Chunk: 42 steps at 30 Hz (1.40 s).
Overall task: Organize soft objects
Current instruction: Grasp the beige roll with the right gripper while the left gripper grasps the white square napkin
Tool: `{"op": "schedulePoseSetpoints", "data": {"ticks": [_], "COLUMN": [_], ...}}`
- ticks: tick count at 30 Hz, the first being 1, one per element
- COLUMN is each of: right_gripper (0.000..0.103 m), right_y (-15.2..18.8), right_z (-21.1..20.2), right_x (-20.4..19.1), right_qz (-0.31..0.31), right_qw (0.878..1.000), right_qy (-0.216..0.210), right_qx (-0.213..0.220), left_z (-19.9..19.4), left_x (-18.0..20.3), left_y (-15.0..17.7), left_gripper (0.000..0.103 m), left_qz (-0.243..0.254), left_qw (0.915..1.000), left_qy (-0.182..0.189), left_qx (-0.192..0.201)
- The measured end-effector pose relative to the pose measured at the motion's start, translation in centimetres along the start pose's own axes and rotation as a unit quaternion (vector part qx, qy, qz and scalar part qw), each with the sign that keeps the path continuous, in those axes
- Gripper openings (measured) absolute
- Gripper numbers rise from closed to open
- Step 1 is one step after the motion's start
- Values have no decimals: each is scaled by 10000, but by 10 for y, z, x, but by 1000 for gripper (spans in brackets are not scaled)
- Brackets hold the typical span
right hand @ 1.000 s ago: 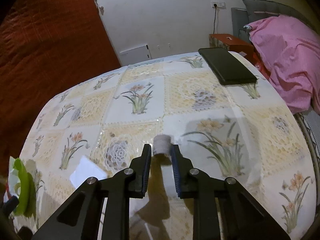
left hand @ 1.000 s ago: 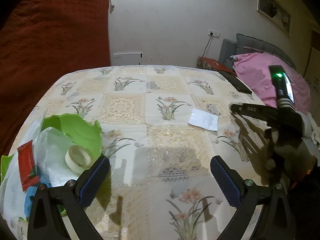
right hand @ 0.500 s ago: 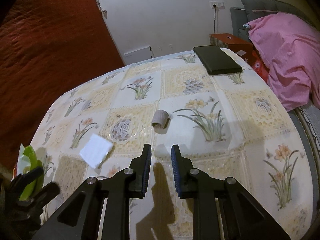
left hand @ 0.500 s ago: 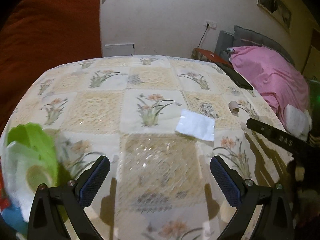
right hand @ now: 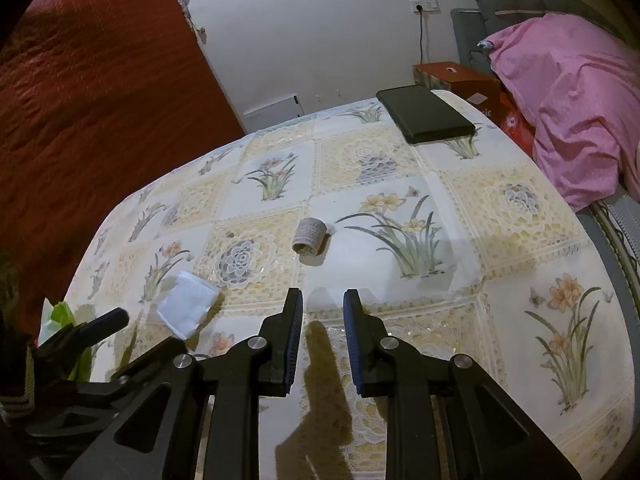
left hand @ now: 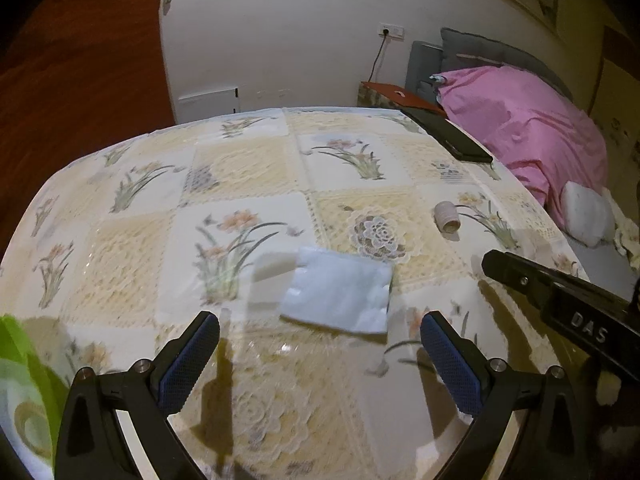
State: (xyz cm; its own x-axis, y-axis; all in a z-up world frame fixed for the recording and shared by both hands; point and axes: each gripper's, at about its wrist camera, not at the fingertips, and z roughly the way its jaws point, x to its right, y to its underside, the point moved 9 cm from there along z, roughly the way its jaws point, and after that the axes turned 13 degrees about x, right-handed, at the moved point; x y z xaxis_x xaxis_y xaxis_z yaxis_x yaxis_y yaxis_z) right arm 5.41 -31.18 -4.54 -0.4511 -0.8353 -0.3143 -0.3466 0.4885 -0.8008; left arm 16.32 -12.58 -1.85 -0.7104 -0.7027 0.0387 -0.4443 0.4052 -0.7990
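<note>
That white pad (left hand: 338,295) looks feather-light and floppy, lying flat on the table (left hand: 256,168) right in front of the wide-open left gripper (left hand: 320,354), so I'd pinch it by an edge. The little bandage roll (right hand: 308,236) sits past the pad and looks squishy; grab it across its sides, with the right gripper (right hand: 322,334) empty, jaws narrowly apart. Glossy floral tablecloth, probably slippery, bed beside the table.

At lower left of the left wrist view, we see the green bag (left hand: 24,364) blurred and cut by the frame edge; its contents we cannot identify.
</note>
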Motion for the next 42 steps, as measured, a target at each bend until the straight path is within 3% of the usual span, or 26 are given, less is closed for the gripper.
{"op": "schedulePoseSetpoints", "data": {"ticks": [6,13,16,23,42], "right_gripper": [22,23,23,31,31], "right_y": [1,1,0,-10,-23], "right_z": [-1,-2,-1,6,52], "right_x": [1,1,0,-7,-17], "right_qz": [56,33,32,-68,-364], "right_qw": [10000,10000,10000,10000,9991], "right_qy": [-24,-20,-15,-35,187], "right_qx": [18,27,19,10,-120], "left_z": [13,13,9,-7,-40], "left_x": [3,-3,-6,-10,-18], "left_y": [0,-5,-4,1,3], "left_gripper": [84,38,27,24,24], "left_qz": [89,96,-13,-79,-281], "left_qw": [9999,9999,10000,9999,9989], "left_qy": [17,-27,17,-56,-52], "left_qx": [-143,-45,-19,137,381]}}
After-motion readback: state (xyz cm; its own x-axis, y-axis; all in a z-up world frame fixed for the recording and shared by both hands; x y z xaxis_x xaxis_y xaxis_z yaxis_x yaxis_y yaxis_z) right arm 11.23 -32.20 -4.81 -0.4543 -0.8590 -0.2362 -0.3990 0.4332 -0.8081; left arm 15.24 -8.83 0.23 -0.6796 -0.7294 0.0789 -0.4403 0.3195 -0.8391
